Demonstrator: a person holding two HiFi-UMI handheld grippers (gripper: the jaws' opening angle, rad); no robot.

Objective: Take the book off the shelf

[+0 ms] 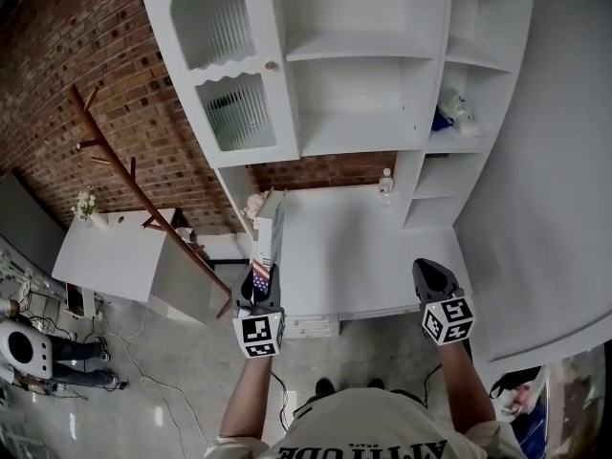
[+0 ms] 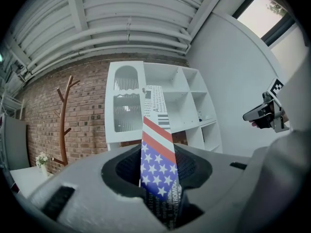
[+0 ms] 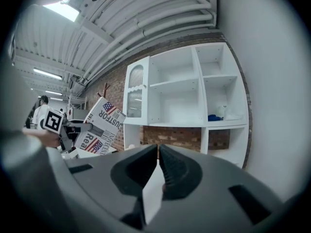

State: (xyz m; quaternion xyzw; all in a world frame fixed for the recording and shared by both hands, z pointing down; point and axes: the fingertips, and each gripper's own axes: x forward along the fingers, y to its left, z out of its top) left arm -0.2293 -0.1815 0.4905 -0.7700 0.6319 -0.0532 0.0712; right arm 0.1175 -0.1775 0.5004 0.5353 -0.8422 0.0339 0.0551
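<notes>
Between the jaws of the left gripper (image 1: 262, 293) we see the book (image 2: 156, 144), stars-and-stripes cover on edge. Both pads press on its lower end, and the rest reaches forward past the fingertips. From the head view, the book (image 1: 269, 229) is off the shelf unit (image 1: 363, 55), held over the left edge of the white desk (image 1: 354, 247) below it. We find the right gripper (image 3: 158, 148) well apart on the other side, above the desk's front edge, its jaws brought together at the tips with nothing we can name between them. Further left, a wooden coat rack (image 1: 124, 170) leans against the brick wall.
</notes>
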